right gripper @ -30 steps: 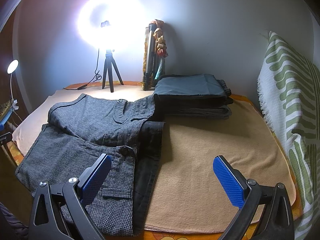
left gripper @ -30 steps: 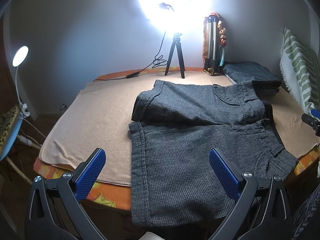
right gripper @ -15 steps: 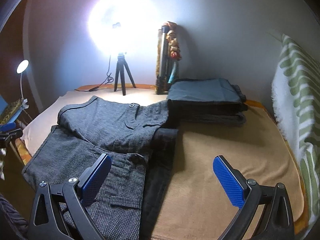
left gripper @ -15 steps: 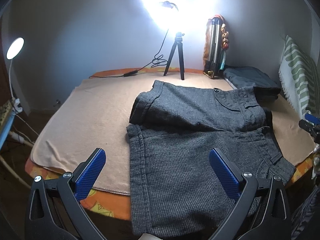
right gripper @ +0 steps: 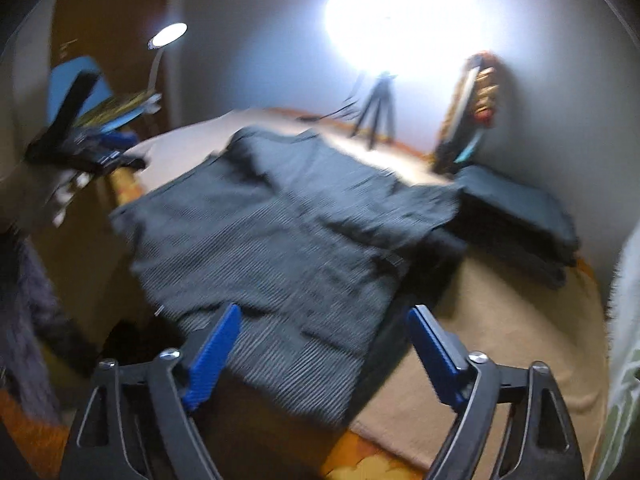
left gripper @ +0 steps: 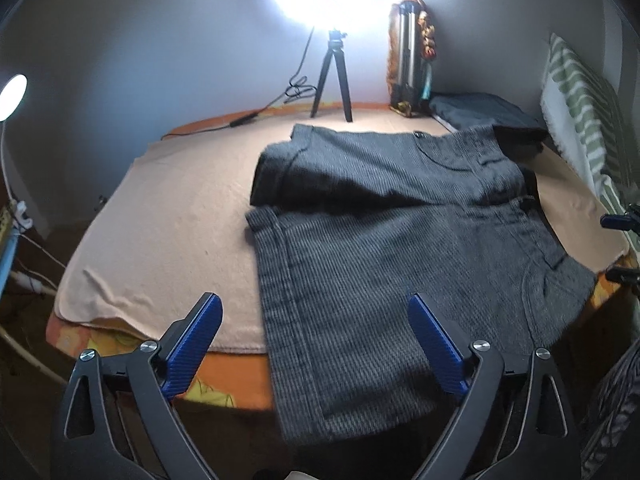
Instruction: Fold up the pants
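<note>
Grey checked short pants (left gripper: 400, 240) lie flat on a tan cloth (left gripper: 180, 216), legs to the left, near leg hanging over the front edge. My left gripper (left gripper: 316, 340) is open and empty, hovering at the front edge above the near leg's hem. The pants also show, blurred, in the right wrist view (right gripper: 280, 232). My right gripper (right gripper: 324, 344) is open and empty, above the waistband end near the front edge. The left gripper shows in the right wrist view (right gripper: 80, 148); the right gripper's tip shows in the left wrist view (left gripper: 620, 222).
A ring light on a small tripod (left gripper: 334, 76) stands at the back. A folded tripod (left gripper: 408, 72) leans on the wall. Folded dark clothes (left gripper: 484, 114) sit at the back right. A green striped towel (left gripper: 580, 112) hangs at the right. A desk lamp (left gripper: 12, 92) is at left.
The right gripper has swung left fast and its view is blurred; it now faces the pants' waist end. The left gripper has shifted slightly; both stay open.
</note>
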`<state>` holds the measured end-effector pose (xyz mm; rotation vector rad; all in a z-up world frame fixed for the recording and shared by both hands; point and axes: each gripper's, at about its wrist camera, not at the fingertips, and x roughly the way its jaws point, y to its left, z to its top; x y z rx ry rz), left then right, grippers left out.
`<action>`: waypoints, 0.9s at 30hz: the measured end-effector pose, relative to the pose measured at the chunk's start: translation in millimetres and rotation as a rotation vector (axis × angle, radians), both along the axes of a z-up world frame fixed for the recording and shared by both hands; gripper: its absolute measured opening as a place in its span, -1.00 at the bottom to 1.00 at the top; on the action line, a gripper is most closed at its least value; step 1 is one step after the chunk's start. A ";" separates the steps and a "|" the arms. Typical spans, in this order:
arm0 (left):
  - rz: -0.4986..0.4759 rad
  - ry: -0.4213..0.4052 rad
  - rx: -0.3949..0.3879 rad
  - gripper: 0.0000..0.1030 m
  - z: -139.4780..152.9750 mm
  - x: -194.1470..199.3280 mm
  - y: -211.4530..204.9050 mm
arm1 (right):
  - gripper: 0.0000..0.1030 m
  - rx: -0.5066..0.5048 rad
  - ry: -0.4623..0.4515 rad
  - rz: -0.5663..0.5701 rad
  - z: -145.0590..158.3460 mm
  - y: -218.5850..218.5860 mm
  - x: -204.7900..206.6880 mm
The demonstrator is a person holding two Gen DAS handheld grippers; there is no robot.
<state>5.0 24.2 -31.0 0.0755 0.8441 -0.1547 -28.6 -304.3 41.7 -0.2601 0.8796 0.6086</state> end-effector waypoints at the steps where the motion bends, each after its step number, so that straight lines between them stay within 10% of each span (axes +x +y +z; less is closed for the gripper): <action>1: -0.007 0.006 -0.008 0.77 -0.9 -2.0 0.1 | 0.59 -0.008 0.005 0.021 -2.5 1.6 -3.9; 17: -0.210 0.076 0.094 0.65 -16.0 -25.1 -11.7 | 0.44 -0.189 0.046 0.205 -45.2 34.0 -29.7; 27: -0.401 0.090 0.223 0.65 -35.5 -44.3 -40.0 | -0.32 -0.182 0.059 0.171 -45.6 33.0 -19.4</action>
